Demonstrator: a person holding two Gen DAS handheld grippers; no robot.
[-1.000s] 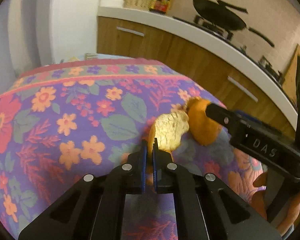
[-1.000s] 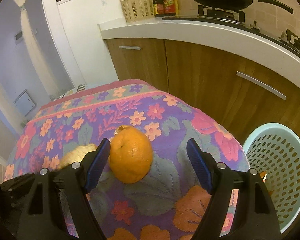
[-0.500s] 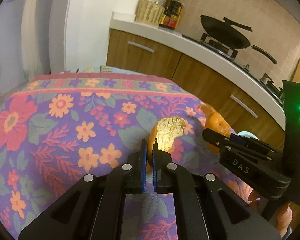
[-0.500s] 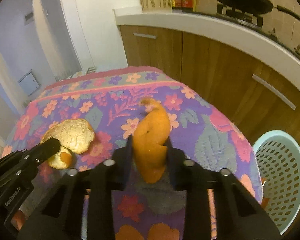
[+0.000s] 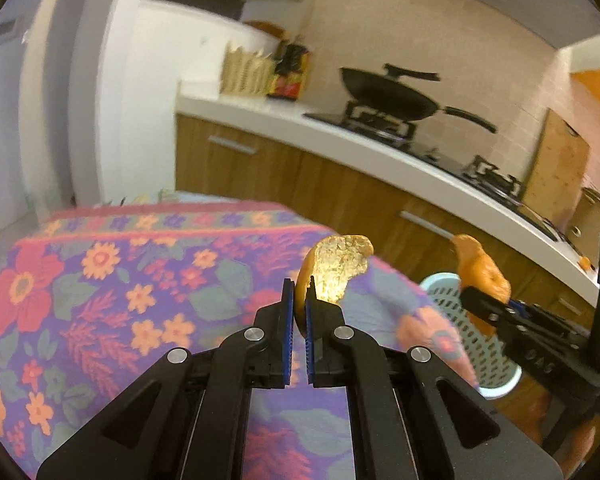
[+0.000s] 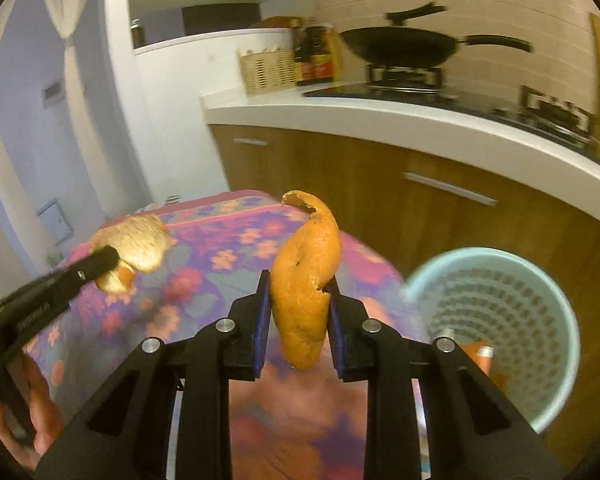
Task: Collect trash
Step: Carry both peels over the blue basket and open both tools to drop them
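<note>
Orange peel (image 6: 305, 280): clamped in right gripper (image 6: 298, 312), whose jaws just closed on it.
Pithy peel piece (image 5: 338, 270): pinched by left gripper (image 5: 296, 312).
Basket (image 6: 556, 280): right of right gripper.

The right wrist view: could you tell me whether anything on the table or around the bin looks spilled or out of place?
Nothing stands out. The right gripper is shut on an orange peel, the left gripper on a paler peel, and the mint basket stands upright beside the floral tablecloth.

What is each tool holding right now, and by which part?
The left tool pinches one orange peel by its lower edge. The right tool clamps a curled orange peel across its middle.
</note>
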